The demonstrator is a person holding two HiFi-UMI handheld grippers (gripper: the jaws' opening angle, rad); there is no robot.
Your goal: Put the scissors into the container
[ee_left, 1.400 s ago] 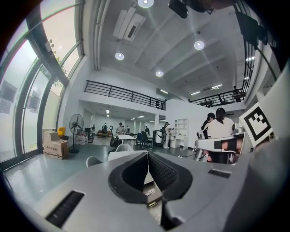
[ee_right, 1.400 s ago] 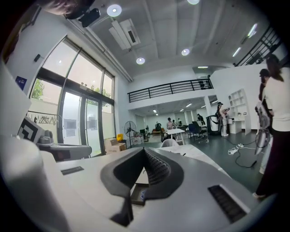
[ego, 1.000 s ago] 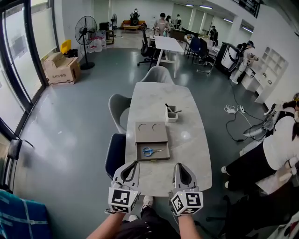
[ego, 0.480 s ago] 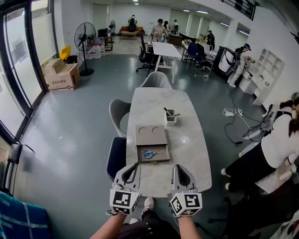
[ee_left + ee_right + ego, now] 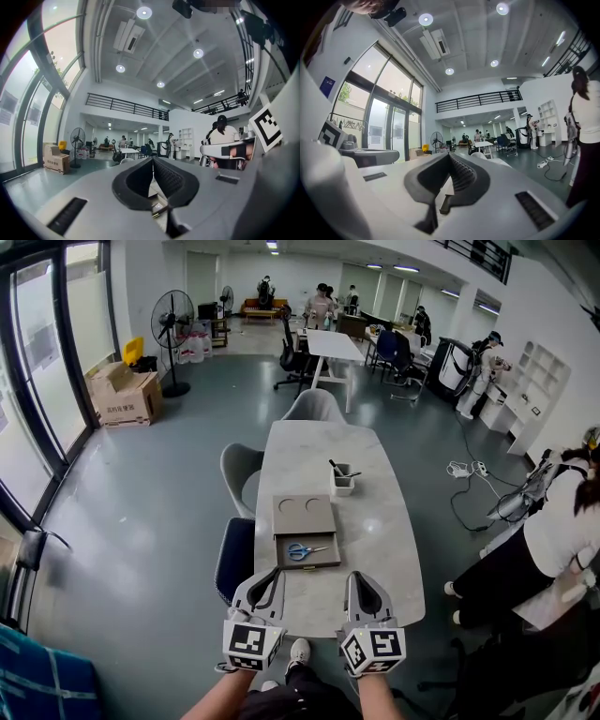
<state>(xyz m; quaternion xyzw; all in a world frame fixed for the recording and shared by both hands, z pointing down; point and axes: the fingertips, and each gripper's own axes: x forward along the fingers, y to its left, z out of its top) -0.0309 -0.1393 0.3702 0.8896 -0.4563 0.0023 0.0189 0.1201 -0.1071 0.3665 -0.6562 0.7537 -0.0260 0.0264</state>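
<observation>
Head view downward, gripper views level

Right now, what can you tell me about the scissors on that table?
The scissors are small, with two blue loop handles, plastic by the look, and slim metal blades. They lie flat, handles to the left and blades pointing right, inside the shallow brown tray towards the near end of the table. Only the tray touches them.

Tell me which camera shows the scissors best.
The head view: the scissors lie in plain sight in the flat brown box on the table. Both gripper views look out across the room over their own closed jaws and show no scissors.
</observation>
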